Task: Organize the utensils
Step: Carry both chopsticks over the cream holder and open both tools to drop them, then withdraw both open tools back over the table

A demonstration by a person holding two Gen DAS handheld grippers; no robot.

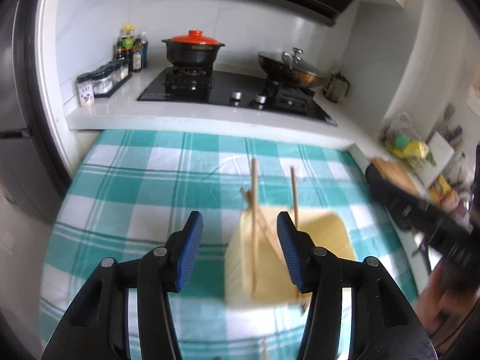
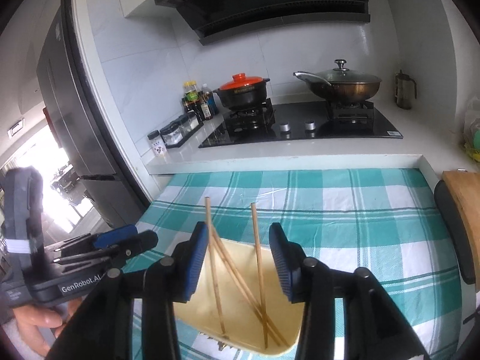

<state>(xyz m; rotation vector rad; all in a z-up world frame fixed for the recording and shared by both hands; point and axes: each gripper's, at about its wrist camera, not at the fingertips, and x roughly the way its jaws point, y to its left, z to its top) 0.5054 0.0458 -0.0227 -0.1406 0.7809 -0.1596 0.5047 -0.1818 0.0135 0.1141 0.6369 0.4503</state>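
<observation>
A pale yellow utensil holder (image 2: 240, 309) stands on the teal checked cloth (image 2: 345, 225) and holds several wooden chopsticks (image 2: 257, 252) that lean out of its top. My right gripper (image 2: 238, 258) is open just above the holder, its blue pads on either side of the chopsticks. In the left wrist view the holder (image 1: 318, 255) appears blurred, with the chopsticks (image 1: 254, 198) sticking up. My left gripper (image 1: 238, 249) is open and empty, to the left of the holder; it also shows in the right wrist view (image 2: 117, 240).
A white counter (image 1: 186, 114) behind the cloth carries a gas hob (image 1: 234, 93), a black pot with an orange lid (image 1: 193, 49), a lidded wok (image 1: 292, 67) and spice jars (image 1: 102, 82). A wooden board (image 2: 463, 204) lies at the right edge. A fridge (image 2: 69, 114) stands at left.
</observation>
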